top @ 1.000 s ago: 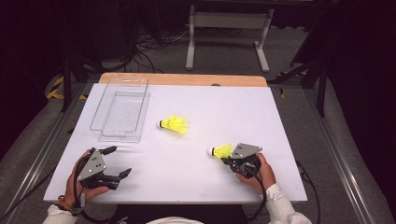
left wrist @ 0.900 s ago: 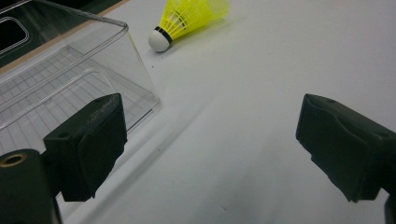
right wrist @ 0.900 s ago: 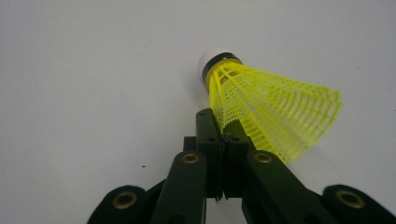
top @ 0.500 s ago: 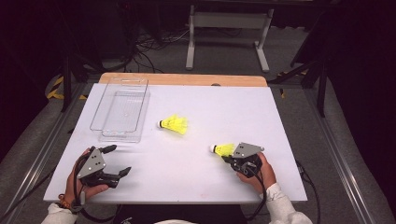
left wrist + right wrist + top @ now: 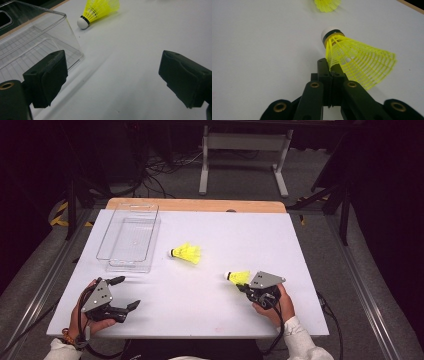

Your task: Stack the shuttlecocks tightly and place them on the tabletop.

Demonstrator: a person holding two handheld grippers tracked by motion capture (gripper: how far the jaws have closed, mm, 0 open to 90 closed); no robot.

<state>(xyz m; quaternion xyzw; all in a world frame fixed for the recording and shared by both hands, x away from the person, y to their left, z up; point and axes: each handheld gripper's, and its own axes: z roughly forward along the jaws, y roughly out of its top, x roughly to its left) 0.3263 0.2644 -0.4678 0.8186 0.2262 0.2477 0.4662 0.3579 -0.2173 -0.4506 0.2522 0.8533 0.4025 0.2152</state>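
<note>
Your right gripper (image 5: 331, 68) is pinching the near shuttlecock (image 5: 359, 62) by its skirt; your left gripper (image 5: 112, 77) rests spread. Next, carry it to the clear tray (image 5: 131, 240).

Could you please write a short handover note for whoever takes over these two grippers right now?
Right gripper: shut on the skirt of the held shuttlecock, near the table's right front.
Left gripper: open and holding nothing, in front of the clear tray.
Second shuttlecock: lying on its side mid-table, to the right of the tray.
Done: one shuttlecock gripped; neither is in the tray.
Left: probably carry the held one into the tray, then fetch the second.
</note>
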